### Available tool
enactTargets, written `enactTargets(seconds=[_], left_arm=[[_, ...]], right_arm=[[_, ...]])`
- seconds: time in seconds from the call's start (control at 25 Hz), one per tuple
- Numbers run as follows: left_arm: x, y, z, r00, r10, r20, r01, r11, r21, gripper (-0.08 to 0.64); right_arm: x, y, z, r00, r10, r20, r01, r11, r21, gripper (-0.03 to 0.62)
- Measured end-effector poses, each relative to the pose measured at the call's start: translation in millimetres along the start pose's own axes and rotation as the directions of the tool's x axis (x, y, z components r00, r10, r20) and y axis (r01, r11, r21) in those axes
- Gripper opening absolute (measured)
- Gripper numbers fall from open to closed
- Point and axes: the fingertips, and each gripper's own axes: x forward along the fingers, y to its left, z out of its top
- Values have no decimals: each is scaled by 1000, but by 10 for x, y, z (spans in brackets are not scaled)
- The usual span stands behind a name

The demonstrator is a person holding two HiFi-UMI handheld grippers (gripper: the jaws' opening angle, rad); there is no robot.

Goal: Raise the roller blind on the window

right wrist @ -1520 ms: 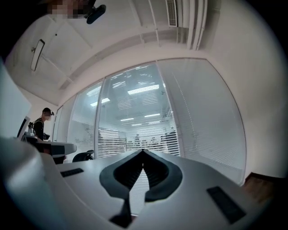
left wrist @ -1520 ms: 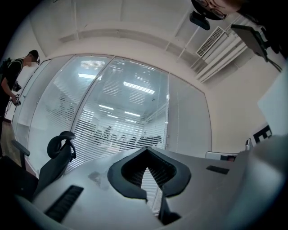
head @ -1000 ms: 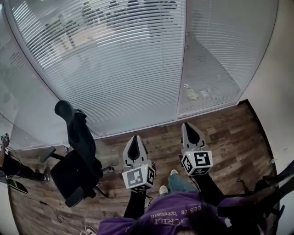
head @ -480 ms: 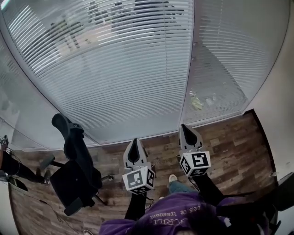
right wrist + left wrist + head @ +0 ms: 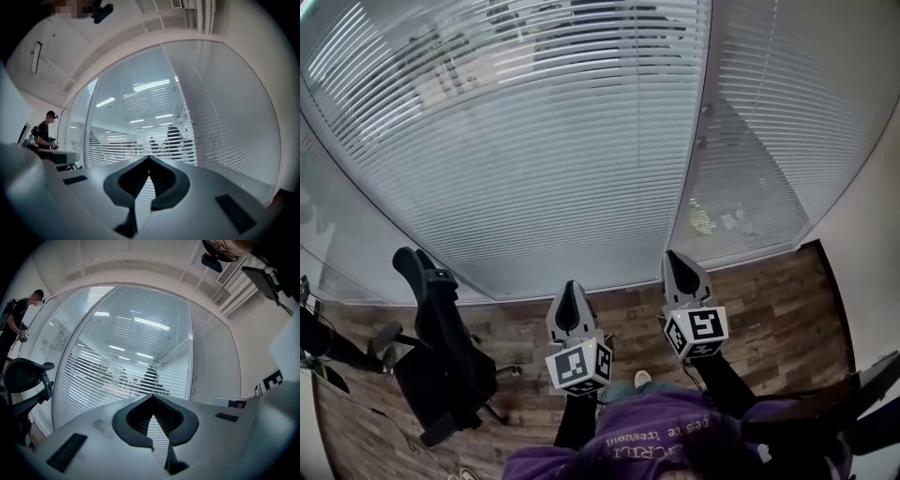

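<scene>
Grey left gripper (image 5: 571,287) and right gripper (image 5: 673,259), jaws closed and empty, face the white slatted window blind (image 5: 534,141). Print on the purple garment (image 5: 628,441) is illegible.

Bright, even light; heavy fisheye curvature and dark vignetted corners.

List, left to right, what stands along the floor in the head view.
chair → left hand-held gripper → right hand-held gripper → wall
</scene>
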Motion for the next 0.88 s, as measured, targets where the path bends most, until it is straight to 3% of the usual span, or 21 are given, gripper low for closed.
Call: enactTargets(seconds=[0.44, 0.68, 0.88], left_arm=[[574, 92, 50, 1000, 8, 2, -8, 1000, -12, 0], [1020, 269, 118, 1000, -28, 4, 27, 999, 17, 0], [1396, 473, 50, 998, -66, -5, 66, 998, 9, 0]], right_arm=[[553, -171, 8, 1000, -13, -2, 13, 1000, 13, -3], [959, -286, 104, 997, -65, 38, 64, 998, 11, -3], [1274, -455, 172, 982, -163, 98, 164, 986, 4, -3]])
